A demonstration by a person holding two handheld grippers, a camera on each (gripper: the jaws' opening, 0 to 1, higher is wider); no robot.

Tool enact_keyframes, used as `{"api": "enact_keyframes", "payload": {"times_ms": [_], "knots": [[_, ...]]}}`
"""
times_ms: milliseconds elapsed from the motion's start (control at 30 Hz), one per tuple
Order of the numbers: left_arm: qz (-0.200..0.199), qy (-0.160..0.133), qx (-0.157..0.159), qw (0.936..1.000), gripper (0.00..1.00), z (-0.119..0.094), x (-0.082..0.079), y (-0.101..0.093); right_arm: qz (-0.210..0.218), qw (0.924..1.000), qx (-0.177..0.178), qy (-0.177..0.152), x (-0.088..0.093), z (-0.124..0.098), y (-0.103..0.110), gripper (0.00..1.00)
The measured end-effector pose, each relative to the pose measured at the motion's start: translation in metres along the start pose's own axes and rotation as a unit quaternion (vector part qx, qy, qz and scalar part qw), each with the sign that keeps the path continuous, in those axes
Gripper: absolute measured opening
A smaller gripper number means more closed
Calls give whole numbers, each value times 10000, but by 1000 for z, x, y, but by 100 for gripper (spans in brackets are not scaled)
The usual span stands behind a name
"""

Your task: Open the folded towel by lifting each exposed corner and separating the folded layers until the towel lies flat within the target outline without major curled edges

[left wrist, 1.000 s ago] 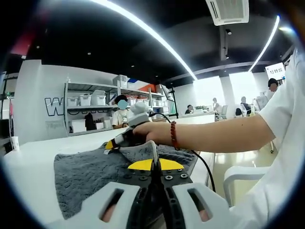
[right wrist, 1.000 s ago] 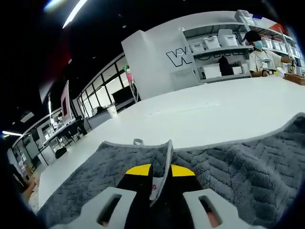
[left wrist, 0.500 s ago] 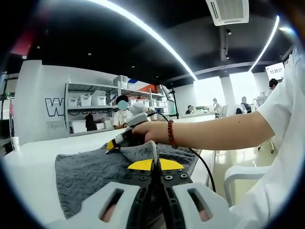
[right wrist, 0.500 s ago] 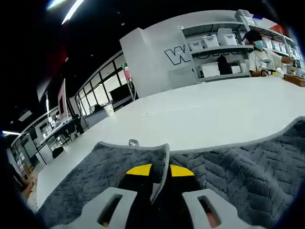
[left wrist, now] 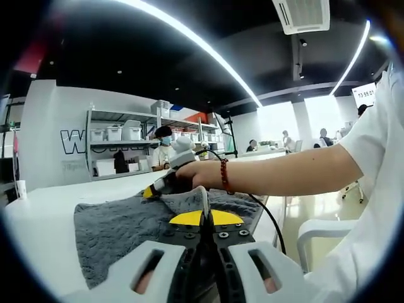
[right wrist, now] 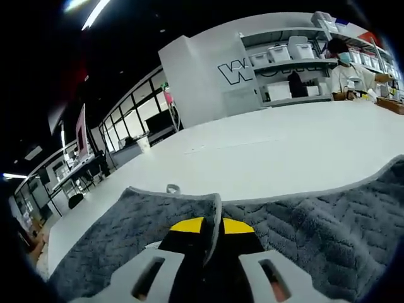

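A dark grey towel (left wrist: 120,224) with a chevron weave lies spread on a white table (left wrist: 38,208). My left gripper (left wrist: 205,218) is shut on the towel's near edge, a fold of cloth pinched between its yellow-tipped jaws. In the left gripper view, my right gripper (left wrist: 153,189) sits at the towel's far corner, held by a hand with a red bead bracelet. In the right gripper view, my right gripper (right wrist: 211,226) is shut on the towel (right wrist: 303,233), its edge standing up between the jaws. A small hanging loop (right wrist: 171,188) shows on the towel's far edge.
The white table (right wrist: 265,158) stretches wide beyond the towel. Shelves with white bins (left wrist: 117,132) line the back wall, and a person (right wrist: 348,63) stands by them. A sleeve and forearm (left wrist: 297,177) cross the right side of the left gripper view. A white chair (left wrist: 312,230) stands right of the table.
Both grippers keep their hold on the towel. In the right gripper view the pinched edge has sunk lower between the jaws and the towel lies slightly flatter. The person at the shelves has shifted.
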State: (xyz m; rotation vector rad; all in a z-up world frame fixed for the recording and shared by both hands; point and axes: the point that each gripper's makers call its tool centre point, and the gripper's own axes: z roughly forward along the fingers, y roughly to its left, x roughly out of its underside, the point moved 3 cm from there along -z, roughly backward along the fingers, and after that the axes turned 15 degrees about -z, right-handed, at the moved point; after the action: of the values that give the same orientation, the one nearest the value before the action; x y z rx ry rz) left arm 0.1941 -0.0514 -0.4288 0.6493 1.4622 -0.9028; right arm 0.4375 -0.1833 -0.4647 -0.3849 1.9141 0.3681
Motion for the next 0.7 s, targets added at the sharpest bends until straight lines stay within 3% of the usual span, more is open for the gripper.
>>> {"api": "enact_keyframes", "payload": {"times_ms": [267, 400, 700], "knots": [[-118, -32, 4, 9999, 1, -2, -1, 0, 73, 10000, -22, -22, -5, 3, -4, 0], [-527, -145, 173, 9984, 1, -3, -4, -1, 160, 9999, -65, -13, -7, 4, -6, 0], [-468, -158, 158, 9987, 1, -7, -5, 0, 254, 9995, -173, 23, -10, 4, -6, 0]]}}
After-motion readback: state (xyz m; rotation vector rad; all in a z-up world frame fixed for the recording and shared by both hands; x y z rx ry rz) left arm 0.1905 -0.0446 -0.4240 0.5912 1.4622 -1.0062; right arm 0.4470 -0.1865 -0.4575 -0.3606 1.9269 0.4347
